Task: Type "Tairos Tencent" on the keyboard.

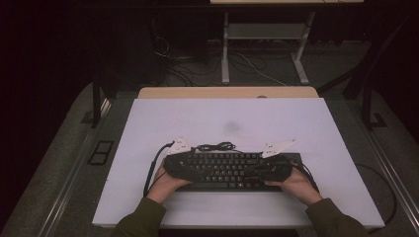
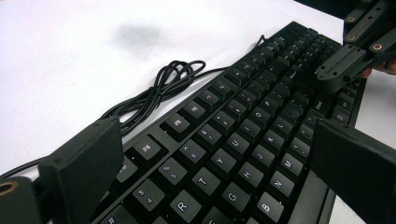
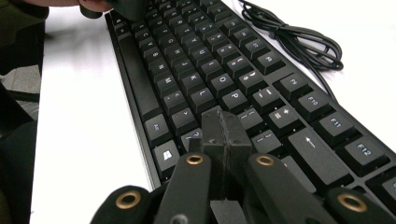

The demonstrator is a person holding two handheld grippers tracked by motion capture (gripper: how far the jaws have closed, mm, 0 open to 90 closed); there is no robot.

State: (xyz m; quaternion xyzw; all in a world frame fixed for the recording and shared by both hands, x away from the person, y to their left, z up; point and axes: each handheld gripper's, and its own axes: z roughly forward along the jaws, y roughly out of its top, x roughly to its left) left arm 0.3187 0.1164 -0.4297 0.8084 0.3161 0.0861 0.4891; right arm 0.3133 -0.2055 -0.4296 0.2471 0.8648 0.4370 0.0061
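A black keyboard (image 1: 227, 170) lies near the front of the white tabletop (image 1: 222, 116), its coiled cable (image 1: 217, 146) bunched just behind it. My left gripper (image 1: 195, 168) hovers over the keyboard's left half; in the left gripper view its jaws (image 2: 217, 135) stand wide apart above the letter keys (image 2: 233, 140), touching nothing. My right gripper (image 1: 259, 170) is over the right half. In the right gripper view its jaws (image 3: 224, 126) are pressed together with nothing between them, tips just above the keys (image 3: 210, 60) near the punctuation row. The cable (image 3: 294, 39) lies at the upper right.
Both gripper cables trail off the table's sides. A faint grey smudge (image 1: 231, 127) marks the tabletop behind the keyboard. Beyond the table's wooden far edge (image 1: 227, 92) stand a desk's white legs (image 1: 225, 49) and floor cables. The right gripper (image 2: 341, 65) appears across the keyboard.
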